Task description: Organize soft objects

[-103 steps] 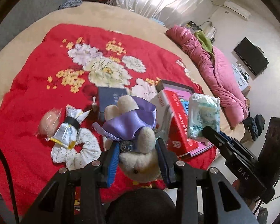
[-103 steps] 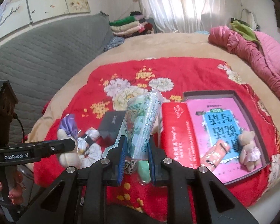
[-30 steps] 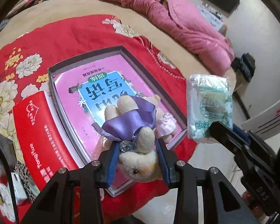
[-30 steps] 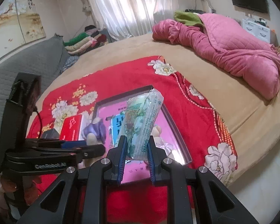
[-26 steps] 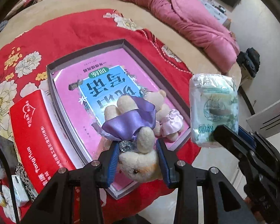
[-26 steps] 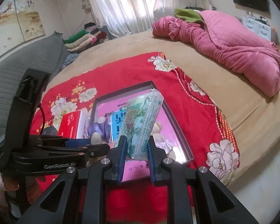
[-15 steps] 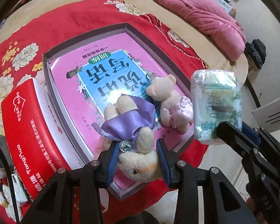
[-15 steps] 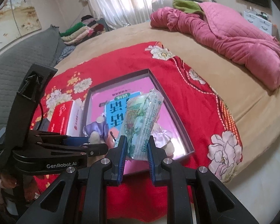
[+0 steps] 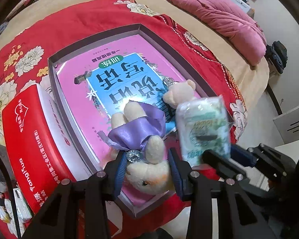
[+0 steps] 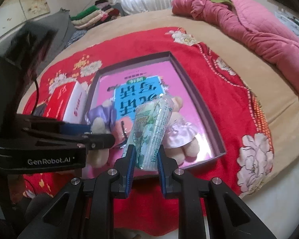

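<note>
Left gripper [image 9: 147,165]: its blue pads are pressed against the head of a cream teddy bear [image 9: 141,139], which is pinched between them; the bear hangs head toward the camera, legs pointing away, and is dressed in a purple satin dress [image 9: 137,127] with a clear gem at the neck.
Left gripper, other view: it is seen from the side at the left edge [image 10: 101,137], with the purple-dressed bear [image 10: 101,117] at its tips.
Right gripper [image 10: 144,155]: its pads are clamped on the lower end of a tissue pack [image 10: 151,133] in green-and-white wrapping; the pack is held tilted, upper end leaning right.
Tissue pack, left view: it is seen blurred at the right [image 9: 204,127], above the right gripper's black fingers [image 9: 221,163].
Tray [image 10: 199,103]: a shallow dark-walled tray is set on the red cloth; both held items are above its near end.
Tray contents: a pink book with a blue title panel [image 9: 117,79] is laid flat in it; a second small bear in a pink dress [image 10: 179,131] is lying on the book, partly hidden behind the tissue pack.
Red box [image 9: 33,145]: it is placed just beside the tray's left wall.
Red cloth [image 10: 219,91]: flowered, spread over a tan bed cover [image 10: 279,107].
Background: a pink quilt [image 10: 249,27] is bunched at the far right; folded clothes [image 10: 93,18] are stacked at the far left.
</note>
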